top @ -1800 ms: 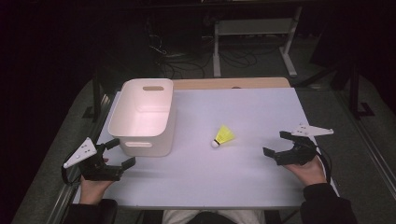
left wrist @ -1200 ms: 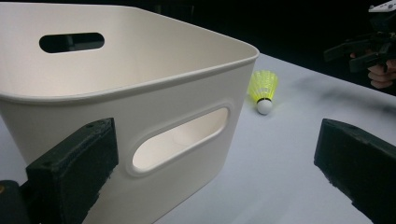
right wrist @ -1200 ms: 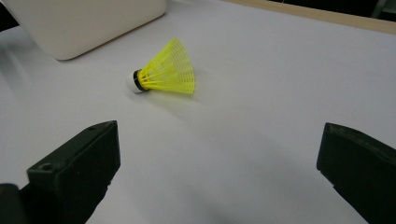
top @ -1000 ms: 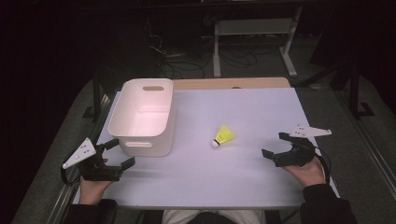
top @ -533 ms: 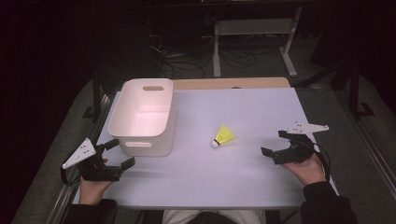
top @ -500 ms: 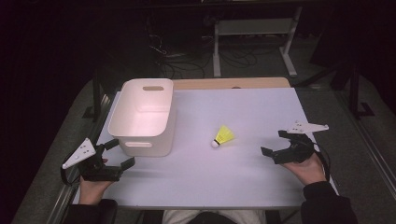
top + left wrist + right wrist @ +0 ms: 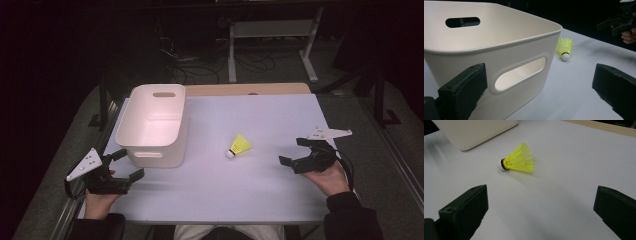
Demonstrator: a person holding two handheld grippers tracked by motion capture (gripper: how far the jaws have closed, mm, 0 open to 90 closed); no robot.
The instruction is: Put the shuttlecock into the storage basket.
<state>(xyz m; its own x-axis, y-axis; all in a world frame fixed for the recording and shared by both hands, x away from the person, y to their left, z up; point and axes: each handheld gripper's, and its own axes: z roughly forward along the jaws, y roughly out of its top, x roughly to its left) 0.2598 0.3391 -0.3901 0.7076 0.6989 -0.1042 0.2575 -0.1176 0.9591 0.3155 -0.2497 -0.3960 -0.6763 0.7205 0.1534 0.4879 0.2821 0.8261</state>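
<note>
A yellow shuttlecock [image 7: 239,146] with a white cork lies on its side near the middle of the white table [image 7: 250,190]. It also shows in the right gripper view [image 7: 519,161] and the left gripper view [image 7: 564,48]. A white plastic bin [image 7: 150,145] with handle slots stands at the left and looks empty. My right gripper [image 7: 291,151] is open, low over the table to the right of the shuttlecock, with its jaws [image 7: 541,205] wide apart and pointing at it. My left gripper [image 7: 129,164] is open just in front of the bin's near wall [image 7: 519,57], holding nothing.
A strip of wooden tabletop [image 7: 250,89] shows behind the white surface. Beyond it are a dark floor, cables and a metal stand [image 7: 270,45]. The bin's corner [image 7: 474,132] sits behind the shuttlecock in the right gripper view. The other hand's gripper [image 7: 621,22] shows far off in the left gripper view.
My right gripper has crept a little to the left, toward the shuttlecock. The left gripper, the bin and the shuttlecock have stayed put.
</note>
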